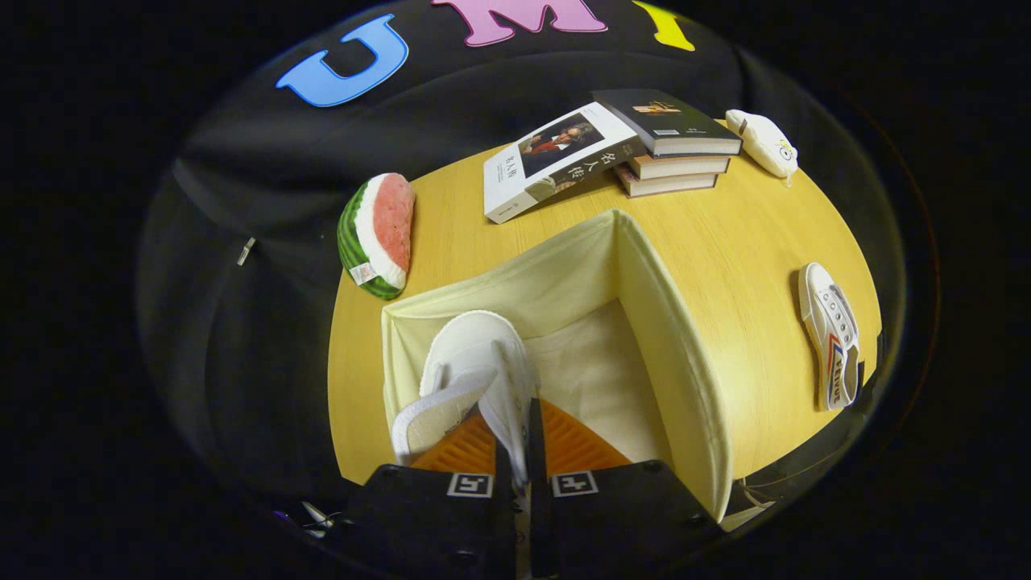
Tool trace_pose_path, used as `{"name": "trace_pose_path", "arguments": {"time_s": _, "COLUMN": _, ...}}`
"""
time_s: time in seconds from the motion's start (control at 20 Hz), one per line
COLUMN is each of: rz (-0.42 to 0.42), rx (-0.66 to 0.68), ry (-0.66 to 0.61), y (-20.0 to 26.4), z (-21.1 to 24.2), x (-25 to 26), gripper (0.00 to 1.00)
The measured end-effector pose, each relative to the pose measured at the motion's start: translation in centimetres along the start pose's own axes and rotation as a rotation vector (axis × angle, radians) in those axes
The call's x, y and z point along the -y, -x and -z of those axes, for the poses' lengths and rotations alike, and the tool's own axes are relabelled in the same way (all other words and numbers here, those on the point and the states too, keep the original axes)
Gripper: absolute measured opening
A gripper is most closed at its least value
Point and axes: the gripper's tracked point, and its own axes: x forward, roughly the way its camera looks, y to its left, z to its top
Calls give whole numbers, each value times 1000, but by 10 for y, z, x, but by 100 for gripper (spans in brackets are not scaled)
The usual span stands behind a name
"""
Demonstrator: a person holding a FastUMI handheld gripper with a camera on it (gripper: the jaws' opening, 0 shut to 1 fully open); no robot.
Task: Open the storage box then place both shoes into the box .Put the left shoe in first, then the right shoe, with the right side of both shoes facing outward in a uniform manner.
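A storage box sits mid-table. A shoe, pinched between the gripper fingers, hangs inside. Another shoe lies by the right edge; books at the far edge.

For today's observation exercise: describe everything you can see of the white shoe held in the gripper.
The white shoe looks like canvas, with a rounded toe and a textured white edge strip. It hangs over the open cream fabric storage box, toe pointing away from the gripper. Both fingers are shut on its thin side wall. Whether it touches the box floor cannot be told.
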Motion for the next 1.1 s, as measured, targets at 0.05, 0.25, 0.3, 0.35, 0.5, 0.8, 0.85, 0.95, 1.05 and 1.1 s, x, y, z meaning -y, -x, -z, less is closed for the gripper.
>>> {"name": "trace_pose_path", "arguments": {"time_s": 0.05, "rz": -44, "rx": -6, "ry": 2, "y": 8, "z": 1, "x": -8, "gripper": 25}}
{"name": "trace_pose_path", "arguments": {"time_s": 0.25, "rz": -113, "rx": 9, "ry": 61, "y": 19, "z": -1, "x": -21, "gripper": 83}}
{"name": "trace_pose_path", "arguments": {"time_s": 0.3, "rz": -121, "rx": 6, "ry": 68, "y": 20, "z": 0, "x": -20, "gripper": 85}}
{"name": "trace_pose_path", "arguments": {"time_s": 0.35, "rz": -126, "rx": 6, "ry": 72, "y": 23, "z": 1, "x": -20, "gripper": 93}}
{"name": "trace_pose_path", "arguments": {"time_s": 0.5, "rz": -179, "rx": 29, "ry": 102, "y": 32, "z": -2, "x": -22, "gripper": 96}}
{"name": "trace_pose_path", "arguments": {"time_s": 0.8, "rz": -276, "rx": 190, "ry": 147, "y": 76, "z": -31, "x": -2, "gripper": 97}}
{"name": "trace_pose_path", "arguments": {"time_s": 0.85, "rz": -291, "rx": 230, "ry": 151, "y": 87, "z": -38, "x": 4, "gripper": 97}}
{"name": "trace_pose_path", "arguments": {"time_s": 0.95, "rz": -288, "rx": 313, "ry": 190, "y": 112, "z": -53, "x": 28, "gripper": 97}}
{"name": "trace_pose_path", "arguments": {"time_s": 1.05, "rz": -250, "rx": 403, "ry": 239, "y": 139, "z": -70, "x": 62, "gripper": 97}}
{"name": "trace_pose_path", "arguments": {"time_s": 1.1, "rz": -220, "rx": 444, "ry": 261, "y": 151, "z": -79, "x": 82, "gripper": 97}}
